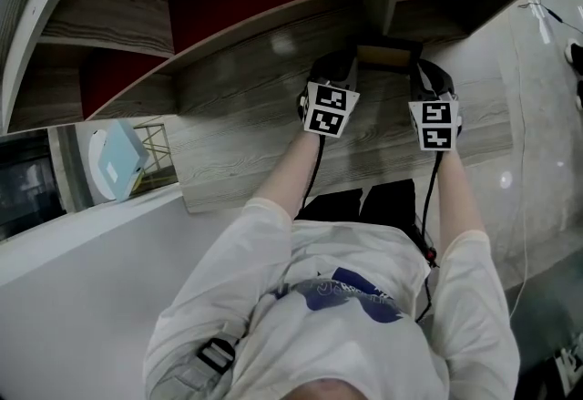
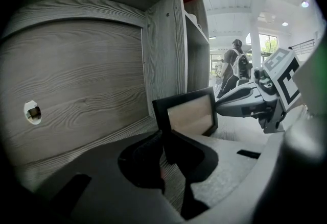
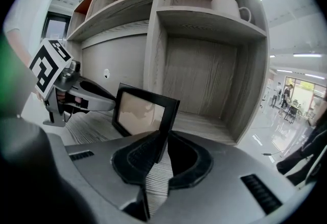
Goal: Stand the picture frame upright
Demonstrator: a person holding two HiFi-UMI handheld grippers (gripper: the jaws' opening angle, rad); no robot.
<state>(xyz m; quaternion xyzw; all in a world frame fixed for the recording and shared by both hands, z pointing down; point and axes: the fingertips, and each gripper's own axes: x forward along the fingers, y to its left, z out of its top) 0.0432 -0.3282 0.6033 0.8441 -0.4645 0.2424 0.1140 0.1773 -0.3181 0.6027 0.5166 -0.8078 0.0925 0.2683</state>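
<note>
I hold the picture frame (image 3: 142, 114) between both hands, and it stands upright on its lower edge on the grey wooden shelf (image 1: 246, 120), its pale face turned toward me. My left tongs (image 2: 164, 139) are clenched on the frame's left border, the black pads pressed against either side of it. My right tongs (image 3: 163, 141) grasp the right border in the same manner, with the thin edge of the frame running down between the pads. The two tongs sit level with each other, one at each side, both angled downward. The frame stands just in front of the upright divider (image 3: 153, 39) that separates the shelf compartments. A white mug (image 3: 228, 6) rests on the board above the right-hand compartment, well apart from the frame.
</note>
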